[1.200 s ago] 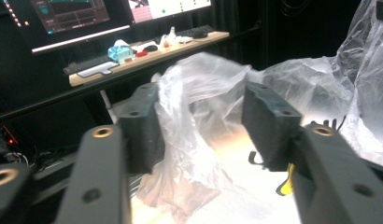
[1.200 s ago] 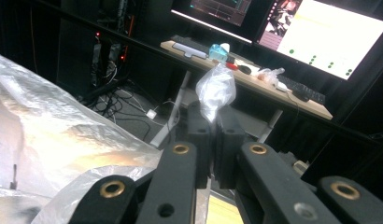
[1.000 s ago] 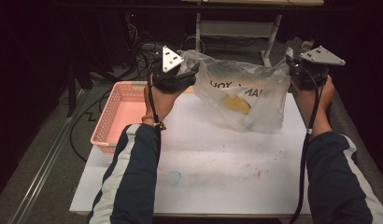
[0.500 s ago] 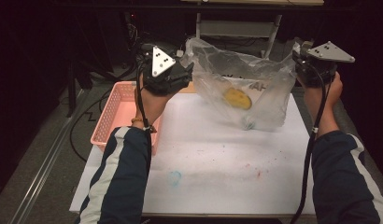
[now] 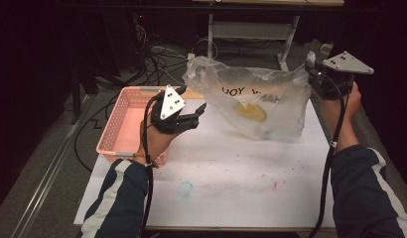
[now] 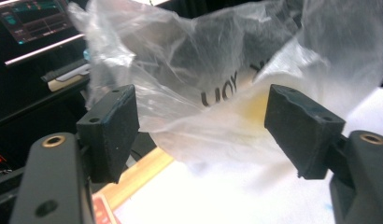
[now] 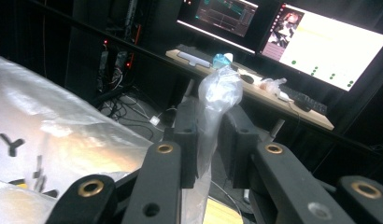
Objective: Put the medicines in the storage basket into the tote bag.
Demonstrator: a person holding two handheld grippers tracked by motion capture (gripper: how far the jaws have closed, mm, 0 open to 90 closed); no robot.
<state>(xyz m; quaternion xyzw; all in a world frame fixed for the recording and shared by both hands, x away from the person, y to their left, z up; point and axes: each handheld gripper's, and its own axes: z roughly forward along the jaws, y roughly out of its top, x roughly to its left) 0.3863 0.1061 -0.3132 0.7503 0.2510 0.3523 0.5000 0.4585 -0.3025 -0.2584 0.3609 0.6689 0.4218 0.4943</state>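
While the person's sleeves (image 5: 117, 198) come in over the near edge of the white table (image 5: 216, 188), the left gripper (image 5: 200, 110) hovers low above the table's left part, its jaws spread wide and having just opened further, with nothing between them; in the left gripper view the plastic bag (image 6: 217, 60) hangs just beyond its pads (image 6: 116, 126). Just behind that hand sits a pink basket (image 5: 123, 124), at the table's left edge. Farther back, the clear plastic bag (image 5: 256, 104), printed with dark letters and holding something yellow (image 5: 251, 111), rests with its bottom on the table. The right gripper (image 5: 310, 67) holds up the bag's right top corner; its jaws have just loosened a little, yet a bunched strip of the bag (image 7: 213, 121) is between them, against the left pad. Beyond stand a desk and lit screens (image 7: 329, 42).
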